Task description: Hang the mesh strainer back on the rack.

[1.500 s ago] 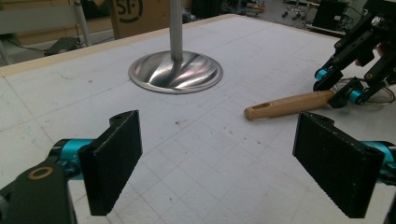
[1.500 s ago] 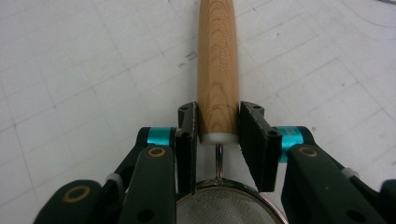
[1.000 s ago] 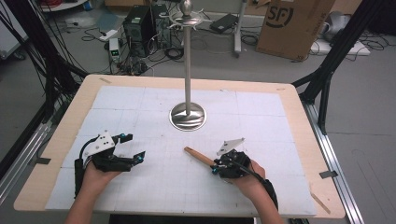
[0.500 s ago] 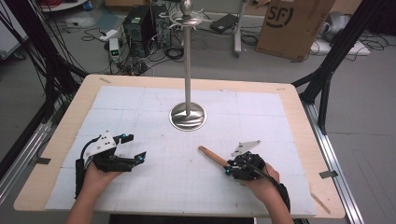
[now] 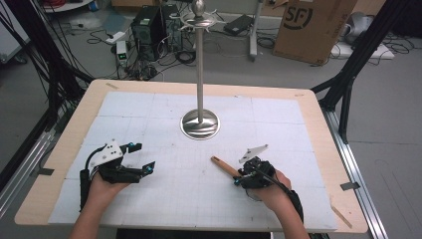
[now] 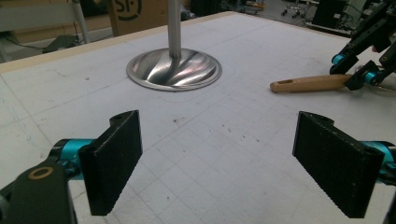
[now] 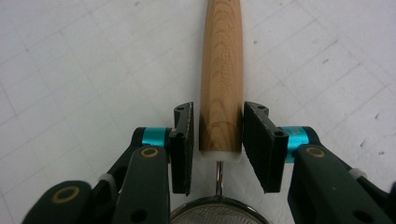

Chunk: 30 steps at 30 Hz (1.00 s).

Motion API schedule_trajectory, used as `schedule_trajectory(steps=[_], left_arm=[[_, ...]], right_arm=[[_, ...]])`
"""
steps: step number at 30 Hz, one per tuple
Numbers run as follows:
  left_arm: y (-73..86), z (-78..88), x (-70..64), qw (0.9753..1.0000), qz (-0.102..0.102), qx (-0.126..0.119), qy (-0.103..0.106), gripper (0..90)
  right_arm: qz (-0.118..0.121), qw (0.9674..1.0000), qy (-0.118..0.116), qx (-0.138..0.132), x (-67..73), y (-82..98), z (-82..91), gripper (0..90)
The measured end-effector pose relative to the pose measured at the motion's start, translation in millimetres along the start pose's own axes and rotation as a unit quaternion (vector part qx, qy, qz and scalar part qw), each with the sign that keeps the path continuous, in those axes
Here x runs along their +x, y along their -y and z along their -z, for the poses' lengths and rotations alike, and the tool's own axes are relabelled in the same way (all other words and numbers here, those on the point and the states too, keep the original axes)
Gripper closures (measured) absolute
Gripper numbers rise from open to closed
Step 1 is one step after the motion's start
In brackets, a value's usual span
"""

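- High view: the left gripper (image 5: pixel 142 158) lay low over the white mat (image 5: pixel 149 109) at the near left, the person's left hand (image 5: pixel 102 186) behind it, its jaws pointing right and set wide apart with nothing between them. The right gripper (image 5: pixel 238 178) sat at the near right in the right hand (image 5: pixel 271 191), pointing up-left along the wooden handle (image 5: pixel 225 166) of a strainer, which lay flat on the mat, well short of the steel stand (image 5: pixel 199 124). Compared with a second ago, the right hand and the handle sat farther right and nearer the table's front edge; the left hand had kept its place.
- Left gripper view: both black pads (image 6: pixel 114 158) stood far apart over bare mat. Ahead rose the stand's round base (image 6: pixel 173 70); to the right lay the wooden handle (image 6: pixel 308 84), its far end at the other gripper's jaws.
- Right gripper view: the jaws flanked the handle's (image 7: pixel 219 93) thick end, just by its white collar. They had just been opening: a sliver of mat showed beside the left pad (image 7: pixel 184 144), and the right pad was at most grazing the wood. The strainer's mesh rim (image 7: pixel 217 215) showed below.
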State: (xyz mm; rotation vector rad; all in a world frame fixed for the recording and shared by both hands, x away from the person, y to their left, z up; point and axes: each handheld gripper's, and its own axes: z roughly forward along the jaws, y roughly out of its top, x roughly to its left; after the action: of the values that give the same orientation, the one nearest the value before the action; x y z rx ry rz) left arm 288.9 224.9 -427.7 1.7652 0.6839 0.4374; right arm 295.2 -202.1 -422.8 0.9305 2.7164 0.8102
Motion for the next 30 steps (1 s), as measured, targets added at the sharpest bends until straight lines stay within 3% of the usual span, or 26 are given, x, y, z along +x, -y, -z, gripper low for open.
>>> schedule_trajectory(steps=[12, 18, 30], left_arm=[[0.2, -1.5, -1.0, 1.0000, 0.000, 0.000, 0.000, 16.3], [0.1, -0.9, -0.5, 1.0000, 0.000, 0.001, 0.001, 16.3], [0.2, -1.4, -1.0, 1.0000, 0.000, 0.000, 0.002, 16.4]], right_arm=[[-0.005, 0.9995, -0.004, 0.032, -0.2, -5.6, -2.4, 61.1], [0.008, 0.9995, 0.001, 0.032, 2.7, -7.2, -3.2, 65.3], [0.005, 0.9993, 0.005, 0.036, 4.5, -9.0, -4.3, 66.1]])
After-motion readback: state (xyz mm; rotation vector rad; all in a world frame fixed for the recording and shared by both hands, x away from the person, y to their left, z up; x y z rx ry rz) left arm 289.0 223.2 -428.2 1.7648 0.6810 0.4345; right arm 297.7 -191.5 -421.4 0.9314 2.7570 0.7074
